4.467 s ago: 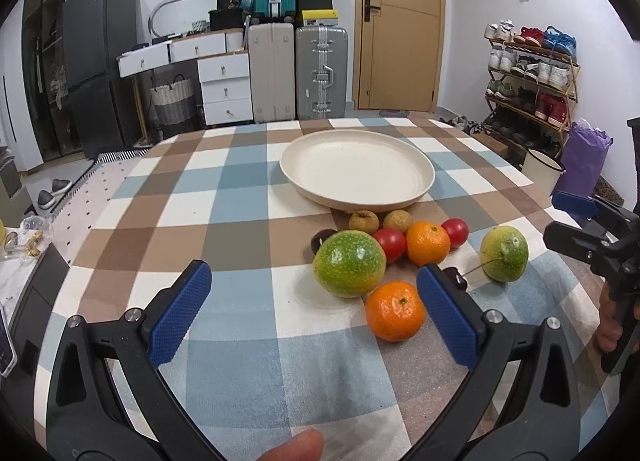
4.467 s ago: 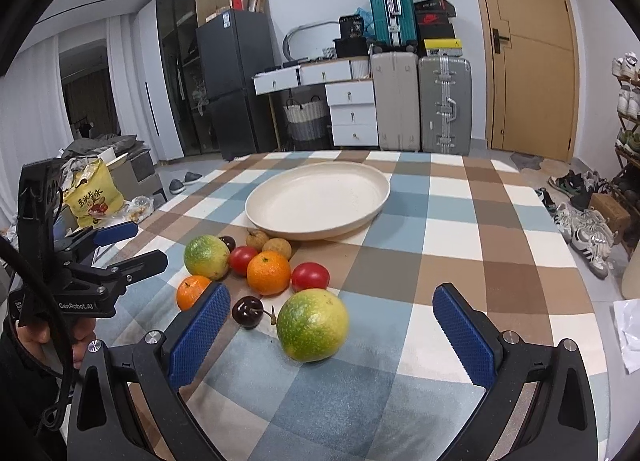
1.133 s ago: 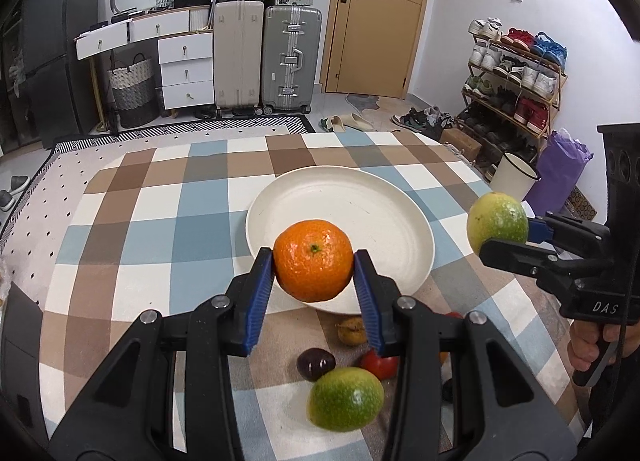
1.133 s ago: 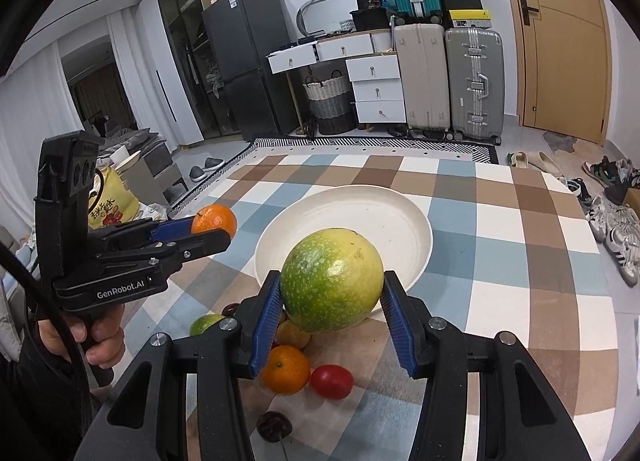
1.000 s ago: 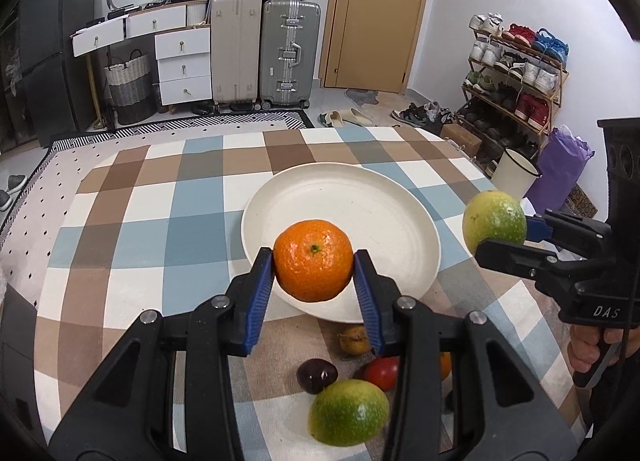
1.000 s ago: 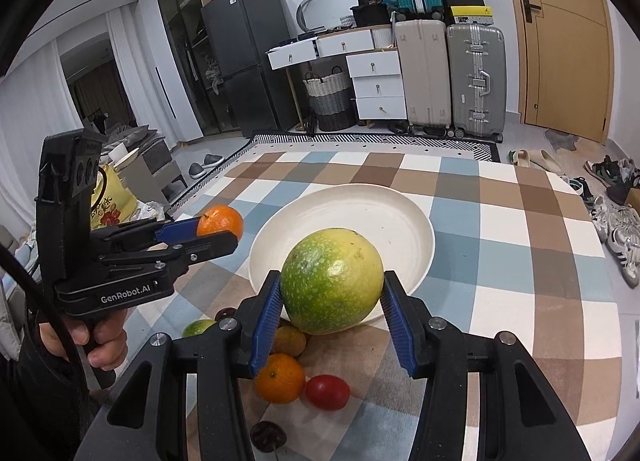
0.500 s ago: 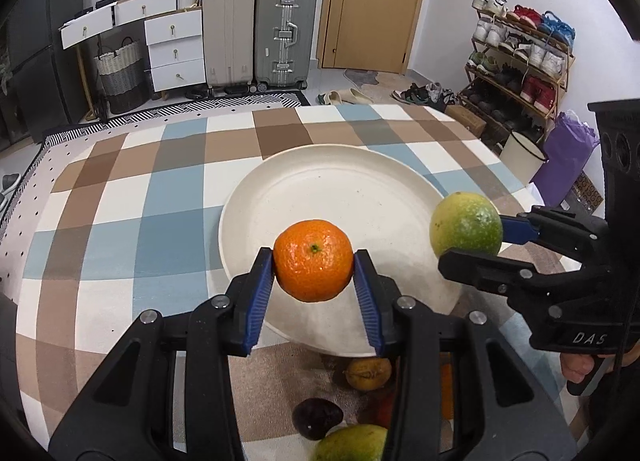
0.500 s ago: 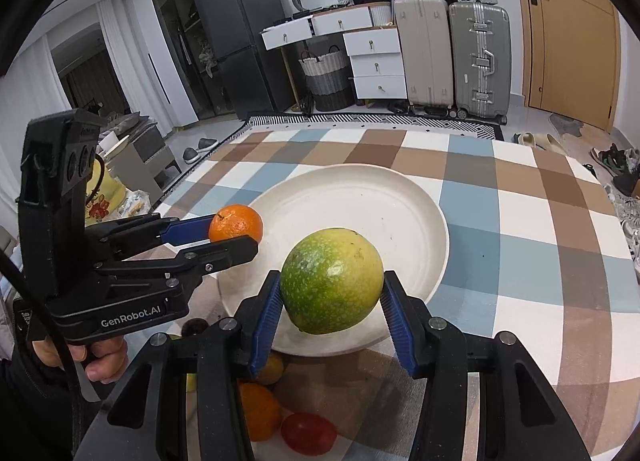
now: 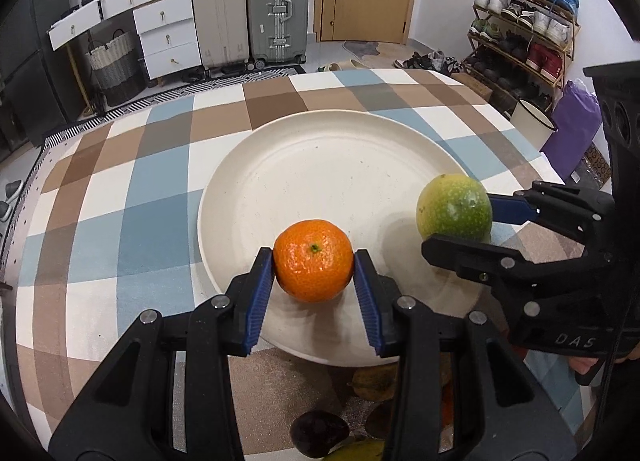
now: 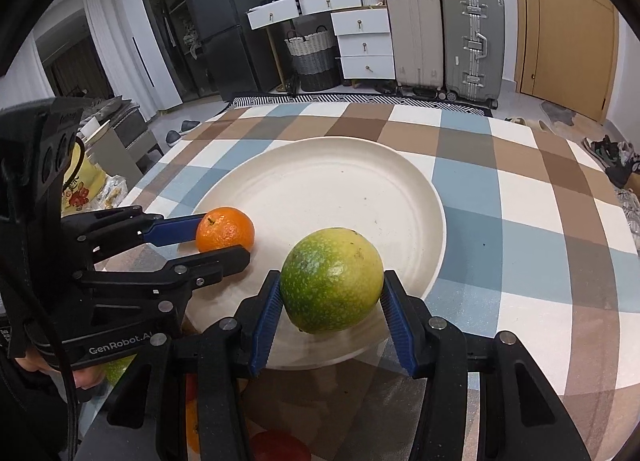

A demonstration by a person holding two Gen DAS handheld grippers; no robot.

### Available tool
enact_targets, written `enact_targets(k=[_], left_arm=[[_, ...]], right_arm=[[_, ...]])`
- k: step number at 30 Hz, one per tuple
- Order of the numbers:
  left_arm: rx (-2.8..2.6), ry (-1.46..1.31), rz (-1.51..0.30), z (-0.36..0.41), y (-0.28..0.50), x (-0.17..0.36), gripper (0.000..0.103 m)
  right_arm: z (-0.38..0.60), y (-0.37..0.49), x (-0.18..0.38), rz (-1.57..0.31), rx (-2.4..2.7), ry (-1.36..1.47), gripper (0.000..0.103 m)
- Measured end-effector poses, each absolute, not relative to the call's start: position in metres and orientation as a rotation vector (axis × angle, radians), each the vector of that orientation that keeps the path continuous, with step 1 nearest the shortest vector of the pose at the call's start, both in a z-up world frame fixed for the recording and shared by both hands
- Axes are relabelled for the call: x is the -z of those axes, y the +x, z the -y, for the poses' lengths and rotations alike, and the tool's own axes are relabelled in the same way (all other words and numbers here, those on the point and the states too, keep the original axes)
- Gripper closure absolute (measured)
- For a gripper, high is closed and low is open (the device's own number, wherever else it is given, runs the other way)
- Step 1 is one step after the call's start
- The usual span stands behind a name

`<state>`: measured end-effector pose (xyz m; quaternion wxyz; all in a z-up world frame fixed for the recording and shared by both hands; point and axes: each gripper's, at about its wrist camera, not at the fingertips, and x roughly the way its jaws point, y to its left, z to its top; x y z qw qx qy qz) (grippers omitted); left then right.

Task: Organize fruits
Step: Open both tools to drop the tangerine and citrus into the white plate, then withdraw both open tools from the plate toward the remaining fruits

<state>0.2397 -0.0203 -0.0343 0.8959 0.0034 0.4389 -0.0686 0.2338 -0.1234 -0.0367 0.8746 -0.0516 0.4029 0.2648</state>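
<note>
My left gripper (image 9: 314, 261) is shut on a small orange (image 9: 313, 260), held just above the near left part of the cream plate (image 9: 332, 165). My right gripper (image 10: 331, 291) is shut on a large green-yellow fruit (image 10: 331, 291), held over the plate's (image 10: 340, 181) near right rim. In the left wrist view that green fruit (image 9: 454, 209) and the right gripper (image 9: 472, 221) come in from the right. From the right wrist view the orange (image 10: 225, 229) and the left gripper (image 10: 218, 233) reach in from the left.
Loose fruits lie on the checked tablecloth (image 9: 120, 201) under the grippers: a dark plum (image 9: 316, 433), a brownish fruit (image 9: 374, 381), a red tomato (image 10: 280, 445), an orange (image 10: 193, 429). Suitcases (image 9: 276, 9), drawers and a shoe rack (image 9: 524, 21) stand beyond the table.
Both grippers have moved forward and down over the plate with their fruits still held. The plate looms larger and the loose fruits have slid to the bottom edge.
</note>
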Motion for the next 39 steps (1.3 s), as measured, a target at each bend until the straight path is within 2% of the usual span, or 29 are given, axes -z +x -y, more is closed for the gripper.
enact_targets(k=[6,8,10,11,12,14,16,17,27,39], left_arm=[[0.147,-0.001,-0.922,0.02,0.242,0.035,0.065],[0.147,-0.001,-0.908,0.017,0.238,0.031,0.065],[0.154,-0.007,-0.891,0.013,0.234,0.024,0.059],[0.152,-0.013,-0.878,0.012,0.231,0.02,0.049],[0.151,-0.021,-0.865,0.009,0.228,0.016,0.034],[0.143,-0.046,-0.838,0.005,0.218,0.007,0.014],[0.146,-0.07,-0.813,-0.001,0.206,-0.002,0.008],[0.145,-0.075,-0.808,-0.004,0.2,-0.006,0.001],[0.097,-0.1,-0.77,-0.021,0.134,-0.027,0.001],[0.072,-0.093,-0.758,-0.023,0.088,-0.039,0.001]], right_arm=[[0.121,0.233,0.036,-0.842,-0.555,-0.119,0.052],[0.123,0.227,0.029,-0.807,-0.571,-0.11,0.048],[0.124,0.22,0.021,-0.772,-0.569,-0.118,0.04],[0.125,0.217,0.017,-0.761,-0.561,-0.129,0.038],[0.125,0.214,0.013,-0.751,-0.553,-0.139,0.032],[0.13,0.206,0.004,-0.724,-0.539,-0.145,0.021],[0.138,0.199,-0.004,-0.705,-0.518,-0.131,0.004],[0.141,0.196,-0.007,-0.7,-0.505,-0.121,0.002],[0.162,0.16,-0.026,-0.705,-0.493,-0.072,0.0],[0.168,0.119,-0.024,-0.737,-0.476,-0.081,0.0]])
